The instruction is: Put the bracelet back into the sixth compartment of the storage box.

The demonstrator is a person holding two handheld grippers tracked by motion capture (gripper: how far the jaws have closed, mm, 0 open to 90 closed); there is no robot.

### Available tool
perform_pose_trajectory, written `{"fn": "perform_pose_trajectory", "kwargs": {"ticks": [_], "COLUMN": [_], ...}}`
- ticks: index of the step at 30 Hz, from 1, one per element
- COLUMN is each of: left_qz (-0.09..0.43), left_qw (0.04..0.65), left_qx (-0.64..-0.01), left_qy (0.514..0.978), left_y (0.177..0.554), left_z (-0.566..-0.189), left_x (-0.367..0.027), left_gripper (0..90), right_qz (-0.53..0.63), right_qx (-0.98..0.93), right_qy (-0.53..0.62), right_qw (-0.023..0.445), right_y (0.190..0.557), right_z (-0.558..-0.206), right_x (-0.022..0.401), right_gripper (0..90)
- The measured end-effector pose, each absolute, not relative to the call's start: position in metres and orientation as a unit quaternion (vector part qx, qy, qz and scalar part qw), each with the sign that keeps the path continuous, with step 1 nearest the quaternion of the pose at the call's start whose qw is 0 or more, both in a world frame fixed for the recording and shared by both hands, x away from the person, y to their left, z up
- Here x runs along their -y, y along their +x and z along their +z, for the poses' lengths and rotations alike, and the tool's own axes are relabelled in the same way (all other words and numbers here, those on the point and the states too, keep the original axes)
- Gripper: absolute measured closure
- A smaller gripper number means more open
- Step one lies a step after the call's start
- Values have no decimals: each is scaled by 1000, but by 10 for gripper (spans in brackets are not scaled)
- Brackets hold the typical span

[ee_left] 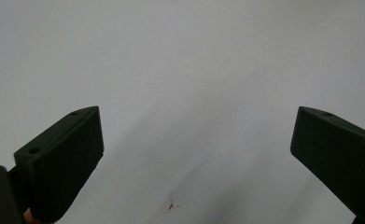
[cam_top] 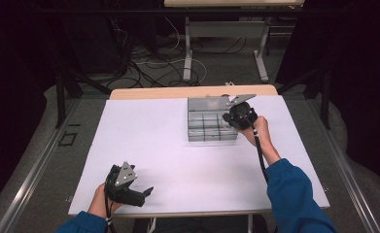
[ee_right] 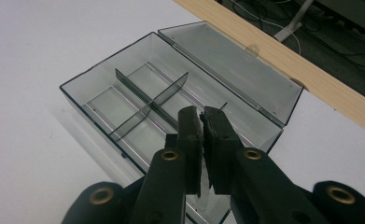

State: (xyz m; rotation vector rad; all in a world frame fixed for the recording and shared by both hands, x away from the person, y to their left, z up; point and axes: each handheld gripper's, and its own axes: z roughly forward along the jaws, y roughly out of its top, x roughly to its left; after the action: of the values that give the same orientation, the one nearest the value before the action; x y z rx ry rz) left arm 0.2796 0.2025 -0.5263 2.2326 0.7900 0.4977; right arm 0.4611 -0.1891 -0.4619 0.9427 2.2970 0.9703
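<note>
We count one box point(cam_top: 212, 127) with one open lid point(ee_right: 231, 65), on one table point(cam_top: 153, 145). Inside the box we see two dividers point(ee_right: 143, 93) (maybe more, hidden behind the jaws). There are two grippers, left point(cam_top: 146, 191) and right point(ee_right: 202, 113).

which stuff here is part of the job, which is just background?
In the job:
- clear divided box, lid open
- right claw, shut, over the box on a thin clear piece, likely a divider
- left claw, open, idle over the white table

Background:
- floor cables
- far desk legs
</note>
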Motion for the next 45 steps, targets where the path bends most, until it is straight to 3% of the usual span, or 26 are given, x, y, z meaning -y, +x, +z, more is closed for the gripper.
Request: {"fn": "perform_pose_trajectory", "kwargs": {"ticks": [45], "left_qz": [194], "left_qw": [353], "left_qx": [-304], "left_qy": [863], "left_y": [279], "left_z": [-527], "left_x": [-202], "left_gripper": [26], "right_qz": [293], "right_qx": [-853], "right_qy": [384], "right_qw": [197], "right_y": [478], "right_z": [-506], "right_x": [187], "right_gripper": [853]}}
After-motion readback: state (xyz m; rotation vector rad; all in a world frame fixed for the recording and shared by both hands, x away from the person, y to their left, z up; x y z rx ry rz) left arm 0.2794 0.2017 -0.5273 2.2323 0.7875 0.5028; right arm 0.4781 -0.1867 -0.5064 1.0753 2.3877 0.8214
